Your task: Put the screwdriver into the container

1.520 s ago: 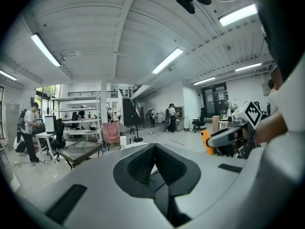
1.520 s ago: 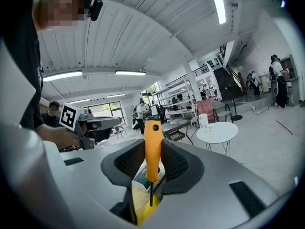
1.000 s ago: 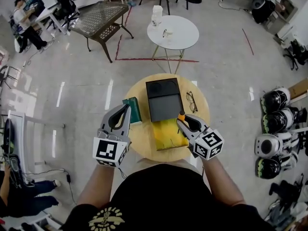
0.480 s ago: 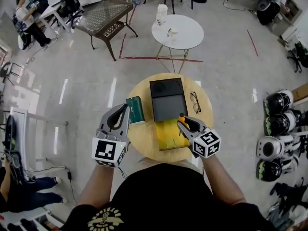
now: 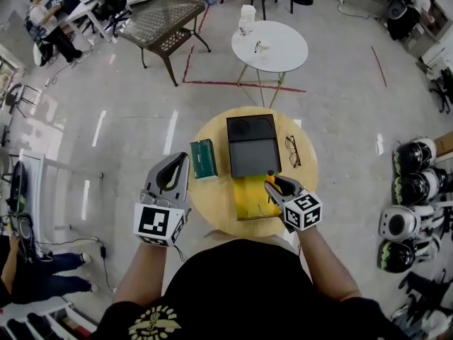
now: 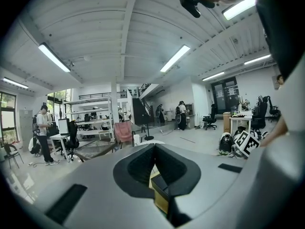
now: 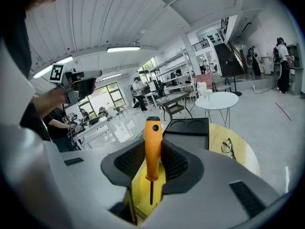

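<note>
My right gripper (image 7: 152, 162) is shut on the orange-handled screwdriver (image 7: 152, 147), which stands upright between the jaws with its dark shaft pointing down. Below it lies the open yellow container (image 7: 143, 187), seen on the round wooden table (image 5: 216, 197) as a yellow box (image 5: 251, 193) just left of the right gripper (image 5: 277, 184). Only the screwdriver's orange tip (image 5: 270, 173) shows in the head view. My left gripper (image 5: 177, 163) hovers over the table's left edge, jaws together with nothing between them (image 6: 155, 168).
A black case (image 5: 253, 145) lies beyond the yellow box, a green box (image 5: 204, 159) to its left, and glasses (image 5: 293, 151) at the table's right. A white round table (image 5: 270, 46) stands farther off. Helmets (image 5: 414, 183) line the floor at right.
The right gripper with the screwdriver has moved slightly nearer to me, at the yellow box's right edge. The head view has shifted a little. The left gripper has held its place.
</note>
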A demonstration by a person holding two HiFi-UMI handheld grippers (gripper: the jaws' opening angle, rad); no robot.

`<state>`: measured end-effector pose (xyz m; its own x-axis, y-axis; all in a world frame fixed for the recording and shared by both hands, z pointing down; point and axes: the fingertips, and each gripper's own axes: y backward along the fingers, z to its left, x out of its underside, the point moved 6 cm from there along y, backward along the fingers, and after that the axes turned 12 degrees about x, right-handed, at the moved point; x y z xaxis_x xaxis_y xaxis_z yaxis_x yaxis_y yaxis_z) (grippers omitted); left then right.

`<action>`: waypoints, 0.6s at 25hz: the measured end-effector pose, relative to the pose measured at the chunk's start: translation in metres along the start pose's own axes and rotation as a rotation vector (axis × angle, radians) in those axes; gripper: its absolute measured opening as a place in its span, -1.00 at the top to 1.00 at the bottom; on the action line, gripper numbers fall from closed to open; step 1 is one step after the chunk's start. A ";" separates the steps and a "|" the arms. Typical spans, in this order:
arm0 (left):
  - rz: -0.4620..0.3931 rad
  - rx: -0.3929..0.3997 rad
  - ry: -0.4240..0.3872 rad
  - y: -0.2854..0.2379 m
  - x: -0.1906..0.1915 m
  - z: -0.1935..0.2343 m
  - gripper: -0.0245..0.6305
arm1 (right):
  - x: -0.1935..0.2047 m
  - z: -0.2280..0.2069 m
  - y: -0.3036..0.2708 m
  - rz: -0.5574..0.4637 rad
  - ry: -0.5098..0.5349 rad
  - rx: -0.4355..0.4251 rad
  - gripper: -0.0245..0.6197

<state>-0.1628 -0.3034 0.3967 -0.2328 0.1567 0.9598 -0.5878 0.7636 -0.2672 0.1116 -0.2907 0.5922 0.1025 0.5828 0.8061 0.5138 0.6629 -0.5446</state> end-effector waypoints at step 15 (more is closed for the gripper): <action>0.033 -0.036 0.023 0.017 0.014 -0.007 0.88 | 0.049 -0.007 -0.022 0.099 -0.016 -0.016 0.55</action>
<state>-0.1711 -0.2841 0.4062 -0.2331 0.1963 0.9524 -0.5515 0.7800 -0.2957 0.1115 -0.2797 0.6451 0.1398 0.6529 0.7444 0.5153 0.5940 -0.6178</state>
